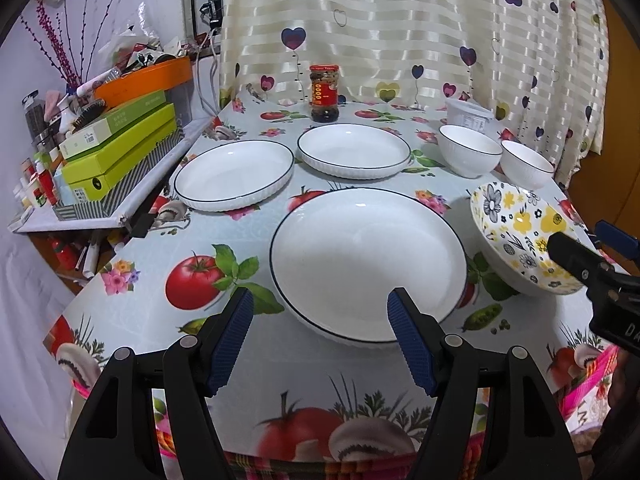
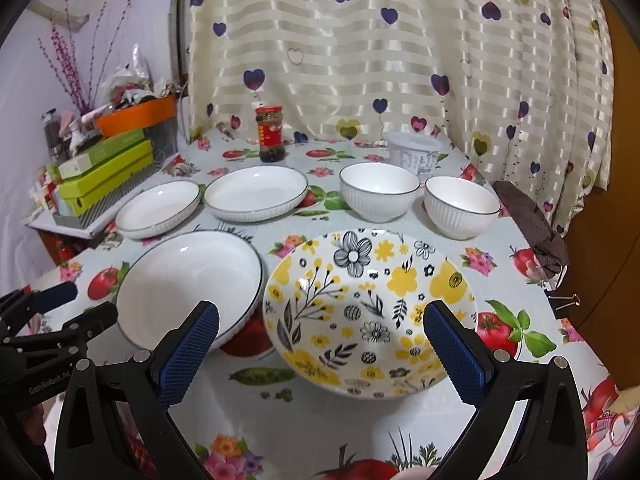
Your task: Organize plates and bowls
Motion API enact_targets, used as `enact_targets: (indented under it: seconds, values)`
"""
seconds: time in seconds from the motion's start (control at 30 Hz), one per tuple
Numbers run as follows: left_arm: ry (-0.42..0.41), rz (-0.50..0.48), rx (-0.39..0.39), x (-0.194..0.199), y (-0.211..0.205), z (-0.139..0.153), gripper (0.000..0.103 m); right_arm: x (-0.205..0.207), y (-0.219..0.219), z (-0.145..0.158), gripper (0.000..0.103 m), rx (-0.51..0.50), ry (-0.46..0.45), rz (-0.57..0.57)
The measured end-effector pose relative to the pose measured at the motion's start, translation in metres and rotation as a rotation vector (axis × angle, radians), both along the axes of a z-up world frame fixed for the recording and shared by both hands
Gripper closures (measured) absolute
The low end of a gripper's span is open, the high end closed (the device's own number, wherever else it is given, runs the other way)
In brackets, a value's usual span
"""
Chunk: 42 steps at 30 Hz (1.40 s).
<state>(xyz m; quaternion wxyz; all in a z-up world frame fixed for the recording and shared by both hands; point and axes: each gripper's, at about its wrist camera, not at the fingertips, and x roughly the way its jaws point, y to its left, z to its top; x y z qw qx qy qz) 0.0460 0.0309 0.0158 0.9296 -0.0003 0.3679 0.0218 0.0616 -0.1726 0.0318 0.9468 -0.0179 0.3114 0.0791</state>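
Tongs gape empty: left gripper wide above the near white plate, right gripper wide around the floral bowl at its three o'clock, "GenRobot.AI" readable.

Left gripper: black plastic linkage arms, silver round pivot pins, blue fingertips with a fine ribbed, knurled face. Right gripper: same build, black frame with slotted cut-outs, blue cross-hatched pads, silver pins. White lettering "GenRobot.AI" on the black body seen at the right-wrist view's left edge.
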Motion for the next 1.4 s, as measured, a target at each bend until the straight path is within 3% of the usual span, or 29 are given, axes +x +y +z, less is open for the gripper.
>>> enact_targets:
  seconds: [0.43, 0.6, 0.73, 1.0, 1.1, 1.17, 1.23, 1.4]
  values:
    - [0.003, 0.015, -0.005, 0.017, 0.015, 0.003, 0.033, 0.031, 0.007, 0.009, 0.0, -0.021, 0.02, -0.006]
    - [0.01, 0.01, -0.092, 0.03, 0.039, 0.004, 0.033, 0.054, 0.019, 0.013, 0.0, -0.003, 0.041, 0.044]
    - [0.003, 0.05, -0.079, 0.042, 0.06, 0.006, 0.033, 0.075, 0.031, 0.011, 0.0, 0.016, 0.067, 0.076]
    - [0.013, 0.123, -0.031, 0.07, 0.101, 0.004, 0.033, 0.111, 0.057, 0.006, 0.014, 0.024, 0.118, 0.152]
    - [0.012, 0.141, -0.016, 0.08, 0.112, 0.005, 0.033, 0.128, 0.065, 0.003, 0.023, 0.051, 0.169, 0.199]
    - [0.005, 0.156, -0.012, 0.087, 0.12, 0.006, 0.033, 0.138, 0.068, -0.001, 0.037, 0.089, 0.215, 0.222]
    - [-0.003, 0.16, -0.003, 0.093, 0.125, 0.007, 0.033, 0.148, 0.074, -0.005, 0.042, 0.1, 0.244, 0.234]
    - [0.019, 0.167, -0.02, 0.108, 0.141, 0.004, 0.033, 0.16, 0.084, -0.008, 0.042, 0.081, 0.239, 0.255]
